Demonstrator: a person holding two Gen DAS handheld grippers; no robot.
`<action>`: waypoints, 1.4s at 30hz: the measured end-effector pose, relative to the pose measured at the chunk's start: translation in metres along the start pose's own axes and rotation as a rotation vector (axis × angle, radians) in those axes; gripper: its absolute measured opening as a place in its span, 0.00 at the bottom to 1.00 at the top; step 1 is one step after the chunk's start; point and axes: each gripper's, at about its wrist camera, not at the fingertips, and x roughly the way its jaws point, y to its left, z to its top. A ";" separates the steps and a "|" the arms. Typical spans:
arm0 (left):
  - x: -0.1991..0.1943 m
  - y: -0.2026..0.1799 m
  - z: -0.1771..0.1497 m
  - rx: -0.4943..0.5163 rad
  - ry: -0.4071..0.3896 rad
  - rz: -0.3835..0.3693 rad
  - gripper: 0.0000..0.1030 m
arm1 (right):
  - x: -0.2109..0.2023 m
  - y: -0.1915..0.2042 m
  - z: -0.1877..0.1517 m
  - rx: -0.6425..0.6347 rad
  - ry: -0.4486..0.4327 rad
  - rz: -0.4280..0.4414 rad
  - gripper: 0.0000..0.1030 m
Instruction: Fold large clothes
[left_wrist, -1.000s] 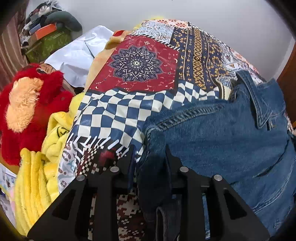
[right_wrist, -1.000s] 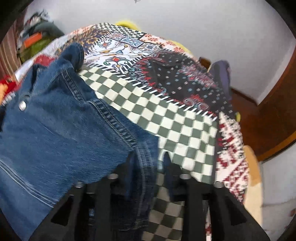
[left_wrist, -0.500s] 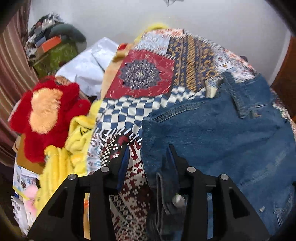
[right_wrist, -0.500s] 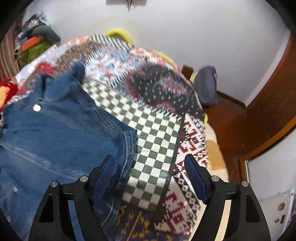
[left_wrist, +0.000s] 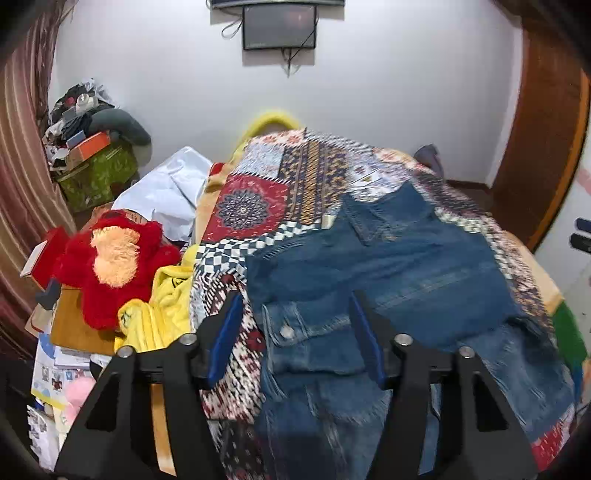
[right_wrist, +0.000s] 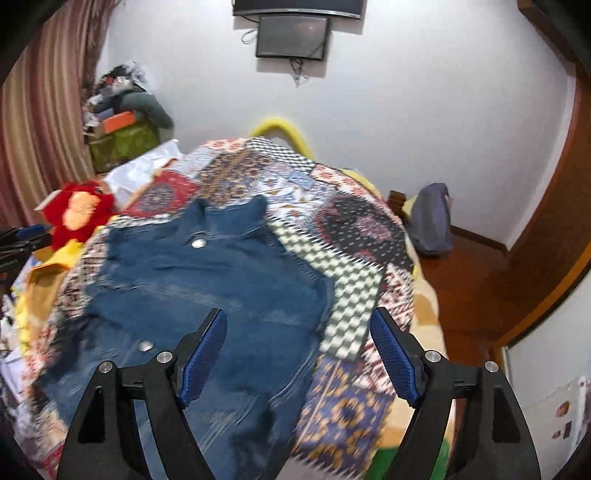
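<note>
From the left wrist view, the left gripper (left_wrist: 295, 314) hung with its jaws spread, holding nothing, above the denim jacket (left_wrist: 388, 266), which lay flat on the patchwork bedspread (left_wrist: 251, 203). A red plush toy (left_wrist: 110, 258) sat beside the bed. From the right wrist view, the right gripper (right_wrist: 299, 332) was likewise spread wide and empty over the jacket (right_wrist: 207, 280), whose collar pointed toward the wall-mounted screen (right_wrist: 293, 35).

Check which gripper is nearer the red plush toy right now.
Left. The left gripper hangs open over the denim jacket's left edge, on the side where the red plush toy sits. The right gripper, also open, is over the jacket's opposite side.
</note>
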 end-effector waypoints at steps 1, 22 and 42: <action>-0.009 -0.002 -0.005 0.001 -0.010 -0.006 0.61 | -0.010 0.004 -0.008 0.012 -0.006 0.027 0.77; -0.050 0.031 -0.201 -0.292 0.207 -0.049 0.78 | -0.036 0.045 -0.175 0.188 0.216 0.100 0.78; 0.013 0.026 -0.243 -0.489 0.329 -0.139 0.45 | -0.024 0.038 -0.222 0.407 0.240 0.262 0.33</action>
